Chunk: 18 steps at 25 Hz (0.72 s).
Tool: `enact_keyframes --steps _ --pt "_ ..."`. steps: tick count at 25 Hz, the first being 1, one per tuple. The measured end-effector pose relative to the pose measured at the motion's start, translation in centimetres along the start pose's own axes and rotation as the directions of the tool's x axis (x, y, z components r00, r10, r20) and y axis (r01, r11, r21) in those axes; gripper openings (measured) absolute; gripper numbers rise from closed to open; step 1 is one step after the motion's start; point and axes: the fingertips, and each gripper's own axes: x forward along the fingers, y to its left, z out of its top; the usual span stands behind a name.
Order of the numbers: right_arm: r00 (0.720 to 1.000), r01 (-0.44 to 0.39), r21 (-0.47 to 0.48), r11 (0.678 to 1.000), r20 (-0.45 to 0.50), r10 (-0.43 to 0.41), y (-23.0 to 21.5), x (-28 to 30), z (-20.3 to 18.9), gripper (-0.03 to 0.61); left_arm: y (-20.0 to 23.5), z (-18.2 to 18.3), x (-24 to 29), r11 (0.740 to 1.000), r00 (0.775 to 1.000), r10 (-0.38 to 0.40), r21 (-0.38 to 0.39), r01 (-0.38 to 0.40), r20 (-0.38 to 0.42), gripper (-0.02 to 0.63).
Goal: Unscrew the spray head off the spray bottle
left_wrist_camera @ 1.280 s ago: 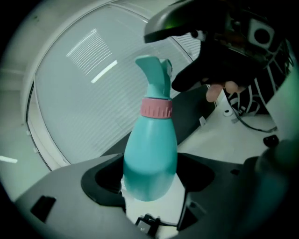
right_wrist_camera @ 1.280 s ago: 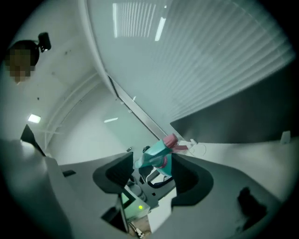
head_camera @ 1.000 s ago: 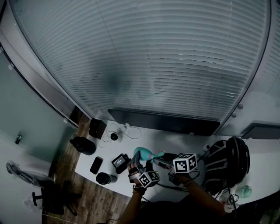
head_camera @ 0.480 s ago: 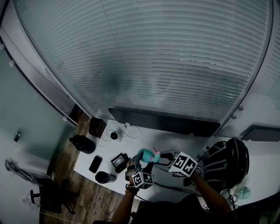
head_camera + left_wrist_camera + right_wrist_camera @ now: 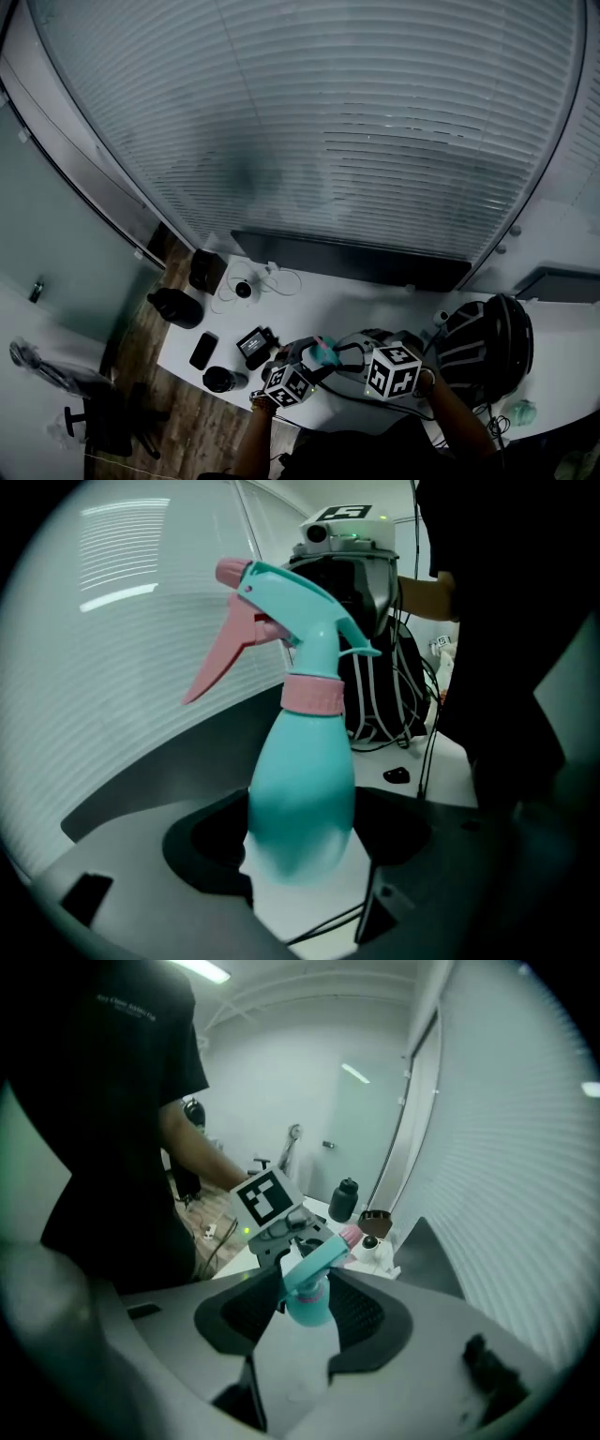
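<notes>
My left gripper (image 5: pixel 300 841) is shut on the lower body of the teal spray bottle (image 5: pixel 302 789), which stands tilted between its jaws. Above the pink collar (image 5: pixel 314 696) sits the teal spray head (image 5: pixel 300 597) with its pink trigger (image 5: pixel 220 663). In the right gripper view the spray head (image 5: pixel 314 1260) lies between the pads of my right gripper (image 5: pixel 305 1305). Its jaws have just been closing and now rest against the head's sides. From the head view, only a bit of the bottle (image 5: pixel 324 354) shows between the left gripper (image 5: pixel 307 364) and the right gripper (image 5: pixel 345 358).
On the white desk (image 5: pixel 375 300) a black backpack (image 5: pixel 487 352) sits at the right. At the left are a dark bottle (image 5: pixel 176 309), a phone (image 5: pixel 202 352), a dark cup (image 5: pixel 225 380), a small box (image 5: pixel 255 344) and a cabled white device (image 5: pixel 244 291). A chair (image 5: pixel 103 422) stands on the floor.
Both grippers and the bottle have drifted left and nearer the desk's front edge. The right gripper's marker cube has rolled, and the bottle is now mostly hidden between the two grippers.
</notes>
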Motion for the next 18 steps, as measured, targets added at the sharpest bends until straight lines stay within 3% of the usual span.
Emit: enact_keyframes --steps 3,5,6,7,8,9,10,11,12,13,14,15,18 --pt "0.994 0.109 -0.045 0.993 0.008 -0.109 -1.6 -0.5 0.1 0.158 1.2 -0.4 -0.5 0.996 0.998 0.049 -0.082 -0.046 0.026 0.350" --pt "0.973 0.201 0.073 0.977 0.103 -0.208 -3.6 -1.4 0.6 0.158 3.5 -0.9 -0.9 0.971 0.982 0.188 -0.150 -0.187 -0.006 0.350" --pt "0.950 0.229 0.187 0.955 0.173 -0.261 -4.7 -2.2 0.9 0.158 4.7 -1.4 -1.2 0.947 0.962 0.269 -0.169 -0.273 -0.045 0.350" --pt "0.915 0.222 0.336 0.915 0.252 -0.314 -5.8 -3.2 1.1 0.158 5.7 -1.9 -1.5 0.920 0.935 0.344 -0.171 -0.354 -0.086 0.350" --pt "0.871 0.163 0.505 0.847 0.330 -0.364 -6.8 -4.0 1.1 0.158 6.5 -2.2 -1.8 0.892 0.904 0.410 -0.154 -0.425 -0.121 0.350" --pt "0.825 0.046 0.662 0.748 0.397 -0.403 -7.7 -4.6 0.8 0.158 7.2 -2.3 -2.2 0.866 0.871 0.469 -0.119 -0.486 -0.145 0.350" --pt "0.786 -0.103 0.773 0.626 0.449 -0.425 -8.2 -4.8 0.2 0.158 7.8 -2.3 -2.4 0.841 0.839 0.521 -0.075 -0.536 -0.157 0.350" --pt "0.764 -0.237 0.830 0.506 0.481 -0.431 -8.4 -4.5 -0.5 0.158 8.2 -2.1 -2.7 0.817 0.810 0.564 -0.033 -0.576 -0.160 0.350" --pt "0.764 -0.323 0.855 0.407 0.489 -0.421 -8.3 -3.9 -1.2 0.160 8.5 -1.9 -3.0 0.795 0.785 0.599 0.001 -0.607 -0.159 0.351" --pt "0.783 -0.357 0.870 0.340 0.477 -0.400 -7.9 -3.1 -2.1 0.160 8.7 -1.8 -3.2 0.776 0.763 0.627 0.036 -0.630 -0.158 0.350" --pt "0.810 -0.358 0.883 0.304 0.456 -0.369 -7.3 -2.2 -2.8 0.160 8.8 -1.9 -3.3 0.758 0.743 0.651 0.081 -0.647 -0.158 0.350" --pt "0.834 -0.349 0.891 0.290 0.437 -0.337 -6.6 -1.4 -3.3 0.160 8.9 -1.9 -3.3 0.743 0.727 0.669 0.139 -0.655 -0.156 0.350" --pt "0.860 -0.356 0.888 0.291 0.433 -0.270 -5.3 -0.1 -3.5 0.160 8.5 -1.6 -2.8 0.715 0.712 0.686 0.319 -0.622 -0.150 0.350"
